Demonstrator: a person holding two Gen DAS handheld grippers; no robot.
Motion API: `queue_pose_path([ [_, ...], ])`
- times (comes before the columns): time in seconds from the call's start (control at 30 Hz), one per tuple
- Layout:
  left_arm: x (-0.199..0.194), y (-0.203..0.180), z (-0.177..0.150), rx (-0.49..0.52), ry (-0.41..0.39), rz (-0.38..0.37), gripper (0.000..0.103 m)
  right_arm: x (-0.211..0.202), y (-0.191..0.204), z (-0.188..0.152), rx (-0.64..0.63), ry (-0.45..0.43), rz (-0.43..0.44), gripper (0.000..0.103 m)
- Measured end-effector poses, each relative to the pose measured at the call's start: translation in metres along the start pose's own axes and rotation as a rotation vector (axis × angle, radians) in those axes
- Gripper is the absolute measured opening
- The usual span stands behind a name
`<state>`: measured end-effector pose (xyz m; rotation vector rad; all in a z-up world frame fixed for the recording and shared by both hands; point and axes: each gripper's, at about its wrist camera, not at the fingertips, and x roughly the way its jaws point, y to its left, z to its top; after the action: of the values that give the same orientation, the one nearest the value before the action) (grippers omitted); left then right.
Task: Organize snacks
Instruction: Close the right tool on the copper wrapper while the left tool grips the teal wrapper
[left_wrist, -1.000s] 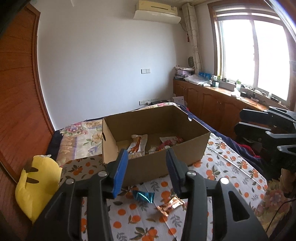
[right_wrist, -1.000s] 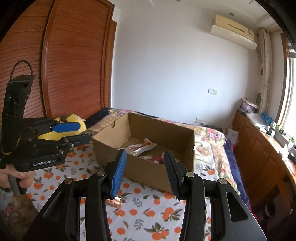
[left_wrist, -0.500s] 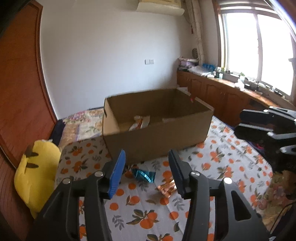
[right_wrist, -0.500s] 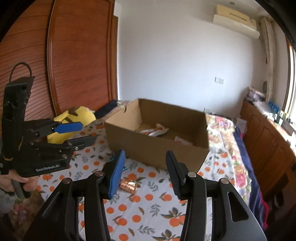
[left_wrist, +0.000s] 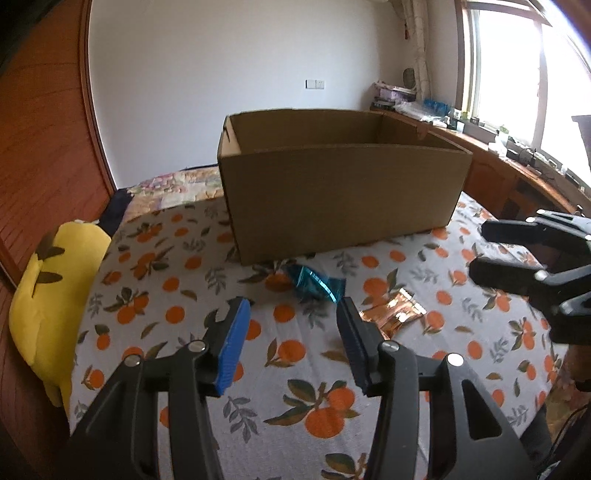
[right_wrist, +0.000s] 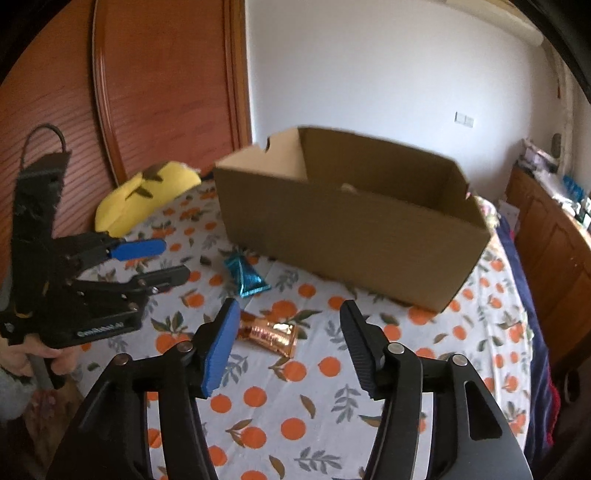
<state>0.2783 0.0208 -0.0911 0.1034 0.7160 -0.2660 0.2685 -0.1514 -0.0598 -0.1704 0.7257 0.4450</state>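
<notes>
An open cardboard box stands on the orange-print cloth; it also shows in the right wrist view. A blue foil snack lies just in front of it, also in the right wrist view. A copper foil snack lies to its right, also in the right wrist view. My left gripper is open and empty, low over the cloth just short of the blue snack. My right gripper is open and empty, just above the copper snack. The box's contents are mostly hidden.
A yellow plush toy lies at the left edge of the bed. A wooden wardrobe stands behind it. A wooden cabinet with clutter runs under the window at right. The cloth spreads in front of the box.
Both grippers have dropped lower and closer to the cloth and the two loose snacks. The box now looms higher, hiding its contents. Both stay open.
</notes>
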Motion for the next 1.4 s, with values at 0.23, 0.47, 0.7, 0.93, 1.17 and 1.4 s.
queue_pose_path([
  [0.23,0.008,0.006,-0.005,-0.011,0.014,-0.011,0.049,0.048,-0.002,-0.017,-0.019,0.117,0.014,0.063],
  [0.47,0.015,0.013,-0.008,-0.024,0.031,-0.011,0.050,0.085,-0.001,-0.022,-0.054,0.206,0.023,0.064],
  [0.7,0.021,0.021,-0.007,-0.042,0.042,-0.011,0.050,0.103,0.004,-0.013,-0.080,0.214,0.048,0.065],
  [0.93,0.037,0.018,-0.001,-0.069,0.072,-0.042,0.050,0.108,0.002,-0.006,-0.081,0.202,0.066,0.023],
  [1.17,0.061,0.002,0.011,-0.079,0.120,-0.077,0.051,0.083,-0.011,-0.017,-0.077,0.164,0.027,0.021],
  [1.4,0.085,-0.008,0.024,-0.106,0.156,-0.077,0.051,0.078,-0.029,-0.027,-0.035,0.155,0.029,0.021],
])
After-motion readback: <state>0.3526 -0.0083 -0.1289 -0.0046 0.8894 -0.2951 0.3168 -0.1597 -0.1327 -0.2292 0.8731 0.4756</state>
